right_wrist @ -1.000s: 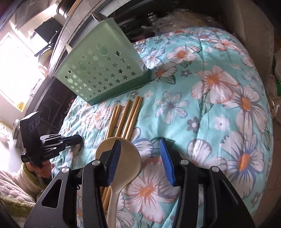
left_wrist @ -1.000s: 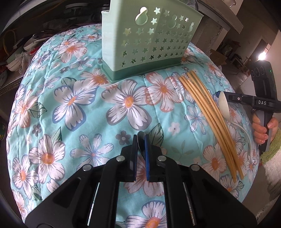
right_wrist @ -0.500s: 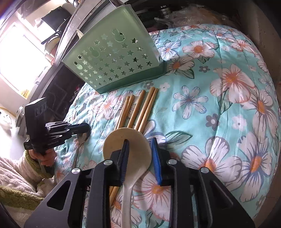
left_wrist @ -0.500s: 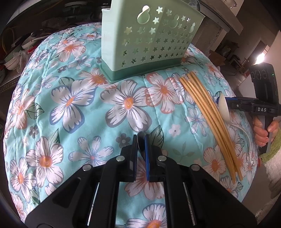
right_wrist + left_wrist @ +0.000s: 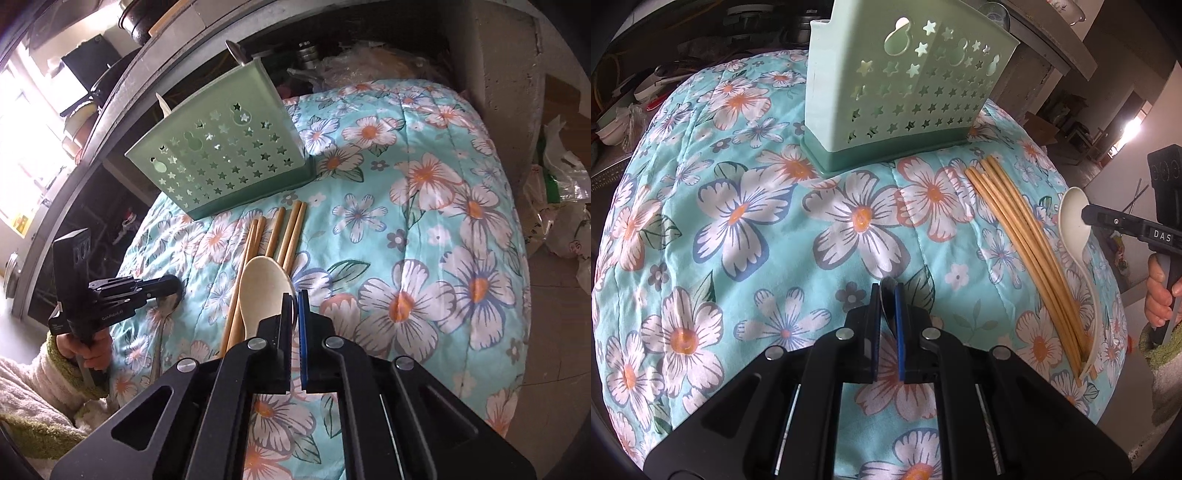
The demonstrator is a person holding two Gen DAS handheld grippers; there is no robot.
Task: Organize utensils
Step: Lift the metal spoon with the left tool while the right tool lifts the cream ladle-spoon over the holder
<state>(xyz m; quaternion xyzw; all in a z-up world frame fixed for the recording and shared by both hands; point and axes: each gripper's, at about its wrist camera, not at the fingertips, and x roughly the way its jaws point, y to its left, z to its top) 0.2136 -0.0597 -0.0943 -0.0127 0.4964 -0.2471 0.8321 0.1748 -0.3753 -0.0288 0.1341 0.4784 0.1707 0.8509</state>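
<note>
Right gripper [image 5: 293, 314]: its jaws have just been closing and now pinch the rim of the cream spoon [image 5: 264, 291] at the bowl's 5 o'clock edge; an edge hold, so lift slowly and keep it from swinging.
Left gripper [image 5: 887, 306]: jaws together on the bowl of a metal spoon [image 5: 886, 295]; its handle is hidden beneath the gripper.
Cream spoon's handle: in the left wrist view it trails toward 6 o'clock, touching the chopsticks [image 5: 1023, 236]; I judge it should rise clear so it does not drag them.
Chopsticks: a loose bundle on the floral cloth [image 5: 738, 206], tips toward 11 o'clock, just short of the holder.
Holder [image 5: 221, 155]: green, star-punched, upright at 11 o'clock in the right wrist view; utensil tips already stand in it.
Advice: carry the spoon over the rim, handle down, then release.
</note>
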